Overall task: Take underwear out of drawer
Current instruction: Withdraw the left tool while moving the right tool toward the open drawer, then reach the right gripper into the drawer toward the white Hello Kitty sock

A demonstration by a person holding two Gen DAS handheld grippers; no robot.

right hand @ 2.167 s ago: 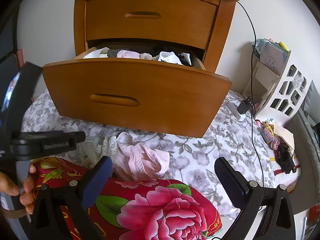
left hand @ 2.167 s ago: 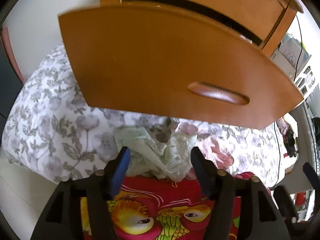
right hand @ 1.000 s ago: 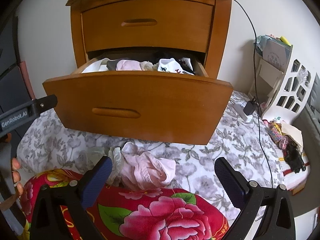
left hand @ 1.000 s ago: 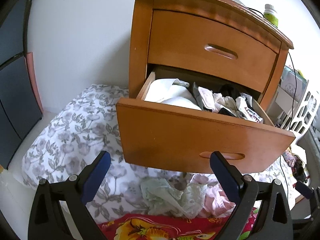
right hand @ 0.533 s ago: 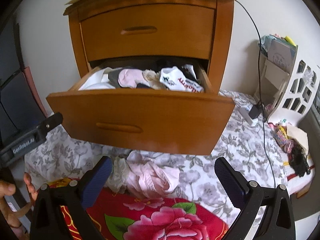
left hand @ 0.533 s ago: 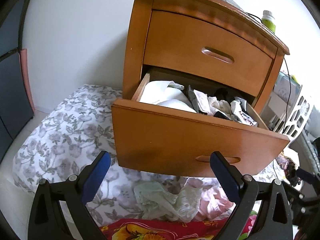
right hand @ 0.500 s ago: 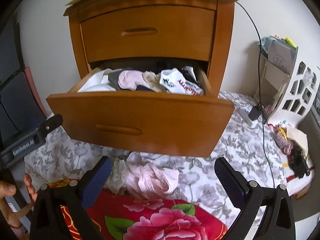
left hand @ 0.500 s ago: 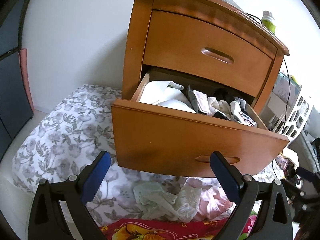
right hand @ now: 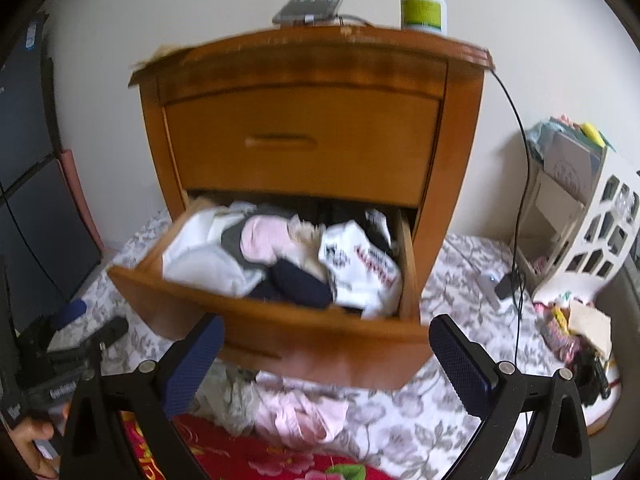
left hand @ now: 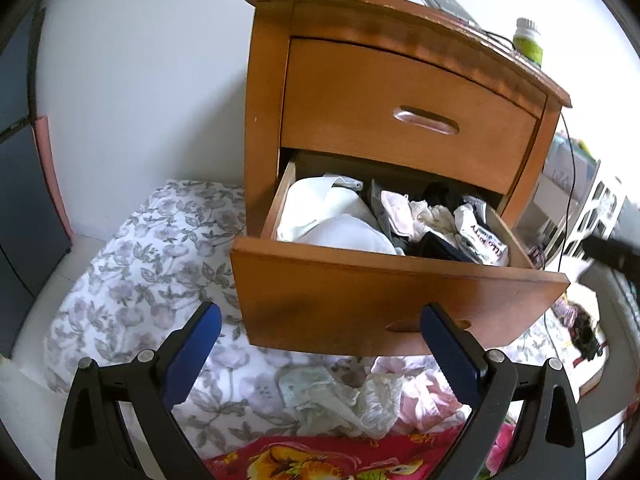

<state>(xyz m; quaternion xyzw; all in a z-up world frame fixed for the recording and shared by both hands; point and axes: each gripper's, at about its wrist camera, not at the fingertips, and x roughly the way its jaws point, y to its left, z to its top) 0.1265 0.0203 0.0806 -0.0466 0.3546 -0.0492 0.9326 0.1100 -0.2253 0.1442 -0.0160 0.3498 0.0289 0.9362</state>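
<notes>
Facing an open drawer [right hand: 280, 332] at frame centre, heaped with underwear [right hand: 280, 256]. Right gripper [right hand: 326, 354] spread wide and empty, directly below the heap, seemingly nearer. Left gripper [left hand: 320, 344] likewise spread, lower, behind the drawer front.

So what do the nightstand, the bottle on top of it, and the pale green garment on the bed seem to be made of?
Nightstand: looks like wood with a glossy orange-brown varnish; light glints on the drawer front, though veneer is possible.
Bottle: probably plastic, white and opaque with a ribbed cap and a green label.
Pale green garment: thin fabric, seemingly with lace trim, since its edge looks frilled and semi-sheer.
</notes>
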